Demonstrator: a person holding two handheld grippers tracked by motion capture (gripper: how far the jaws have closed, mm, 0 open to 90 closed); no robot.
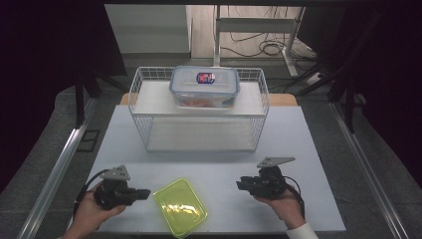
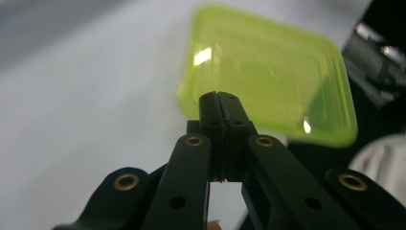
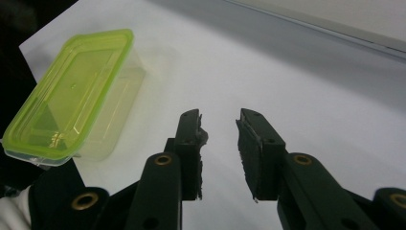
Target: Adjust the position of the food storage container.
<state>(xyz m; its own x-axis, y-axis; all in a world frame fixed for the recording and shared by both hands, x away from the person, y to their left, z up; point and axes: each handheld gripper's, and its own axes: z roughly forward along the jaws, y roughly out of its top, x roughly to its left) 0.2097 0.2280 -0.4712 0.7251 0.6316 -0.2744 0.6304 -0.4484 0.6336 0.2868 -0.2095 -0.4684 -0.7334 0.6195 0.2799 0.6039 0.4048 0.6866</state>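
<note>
From the high view, the left gripper [image 1: 142, 193] lies low on the table [image 1: 298, 149] with its tips just beside the yellow-green lidded box [image 1: 180, 207]; the right gripper [image 1: 242, 184] points toward the same box from the other side, well apart from it. In the left gripper view, the jaws are pressed flat together with nothing between them, and the box [image 2: 268, 76], somewhat blurred, seems to sit just past the tips. In the right gripper view, the fingers [image 3: 189, 134] stand parted and empty over bare table, the box [image 3: 72, 96] off to their left.
</note>
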